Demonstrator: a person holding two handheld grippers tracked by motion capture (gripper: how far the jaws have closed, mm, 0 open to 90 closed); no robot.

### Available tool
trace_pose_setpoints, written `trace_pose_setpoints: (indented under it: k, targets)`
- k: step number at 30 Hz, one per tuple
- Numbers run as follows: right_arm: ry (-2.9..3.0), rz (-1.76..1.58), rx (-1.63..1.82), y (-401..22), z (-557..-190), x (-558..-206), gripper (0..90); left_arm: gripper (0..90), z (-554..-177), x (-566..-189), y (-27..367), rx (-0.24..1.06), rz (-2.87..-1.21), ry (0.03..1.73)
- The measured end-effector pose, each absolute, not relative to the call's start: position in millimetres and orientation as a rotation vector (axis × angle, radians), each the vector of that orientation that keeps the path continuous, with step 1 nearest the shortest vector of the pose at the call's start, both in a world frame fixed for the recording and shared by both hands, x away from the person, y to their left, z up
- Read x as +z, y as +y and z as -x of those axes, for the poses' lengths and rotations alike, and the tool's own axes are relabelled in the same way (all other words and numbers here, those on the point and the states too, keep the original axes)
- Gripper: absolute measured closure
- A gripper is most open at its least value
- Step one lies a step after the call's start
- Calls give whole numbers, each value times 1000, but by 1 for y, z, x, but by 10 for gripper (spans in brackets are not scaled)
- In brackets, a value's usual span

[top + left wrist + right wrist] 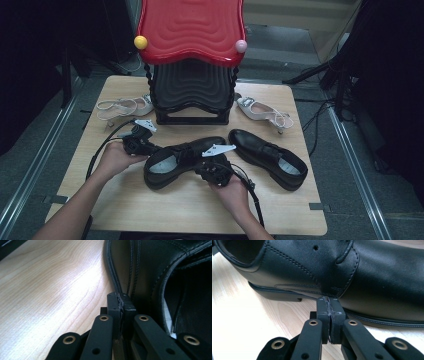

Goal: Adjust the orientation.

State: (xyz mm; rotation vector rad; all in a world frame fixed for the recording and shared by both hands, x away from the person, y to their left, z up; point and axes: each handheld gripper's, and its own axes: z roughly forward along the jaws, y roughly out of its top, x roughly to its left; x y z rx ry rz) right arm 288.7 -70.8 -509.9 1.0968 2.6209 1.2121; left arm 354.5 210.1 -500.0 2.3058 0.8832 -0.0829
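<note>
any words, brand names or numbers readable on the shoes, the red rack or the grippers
None can be read.
Black shoe between the grippers: plain leather and stitching in both gripper views, no lettering shown.
Second black shoe: no mark visible.
Red rack: wavy ridges, no text.
Pale sandals: too small to tell.

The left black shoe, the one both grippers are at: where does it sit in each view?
High view: left black shoe, centre, between both grippers.
Left gripper view: upper right, its rim at the shut jaws.
Right gripper view: across the top, side on.
Shared landmark: wooden table.
</note>
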Motion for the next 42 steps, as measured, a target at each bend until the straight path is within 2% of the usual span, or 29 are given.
trace_pose_setpoints:
  k: [28,42]
  targets:
    - [2648,-1156,1168,-86,-300,-505,892,900,-337,-503,197,-152,-2257,910]
    - [2609,-1240,1144,-103,-307,-503,900,900,-322,-504,173,-184,-2264,851]
